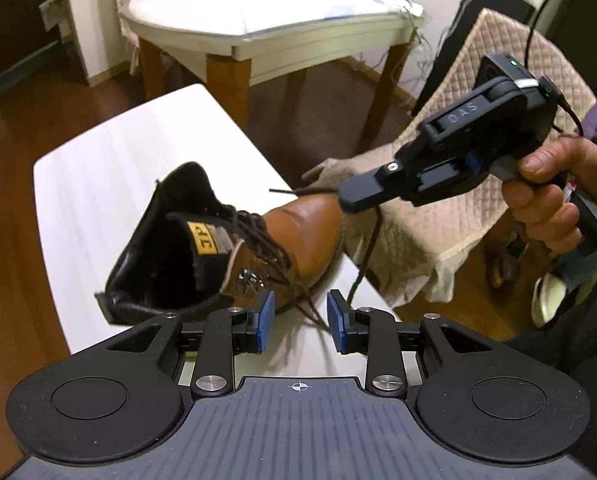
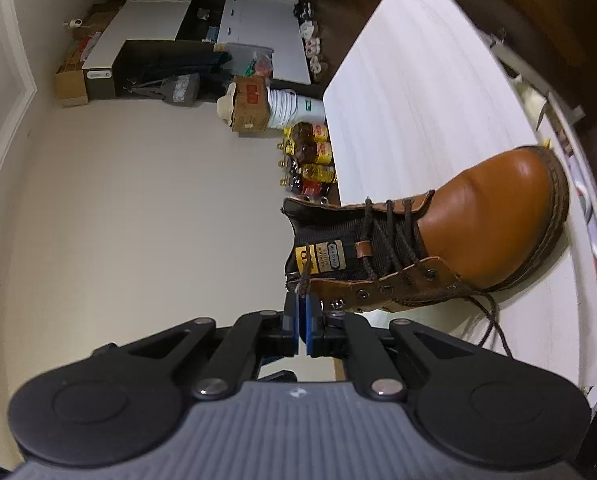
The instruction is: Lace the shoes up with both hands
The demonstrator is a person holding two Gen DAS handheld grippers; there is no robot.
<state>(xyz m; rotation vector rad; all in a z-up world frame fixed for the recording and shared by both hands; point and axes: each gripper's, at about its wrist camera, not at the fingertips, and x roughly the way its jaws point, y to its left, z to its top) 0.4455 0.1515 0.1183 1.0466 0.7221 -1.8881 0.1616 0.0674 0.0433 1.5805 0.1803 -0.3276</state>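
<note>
A tan leather boot [image 1: 298, 232] with a black padded collar lies on the white wood-grain desk [image 1: 110, 184], toe near the desk's edge. The left gripper [image 1: 300, 316] hovers beside it, its 2 blue-padded fingers [image 1: 265, 312] standing apart with nothing pinched. The right gripper [image 2: 301, 312], held in a hand [image 1: 558, 196], has its fingers closed on the dark brown lace [image 2: 304, 276], which runs to the boot's eyelets.
</note>
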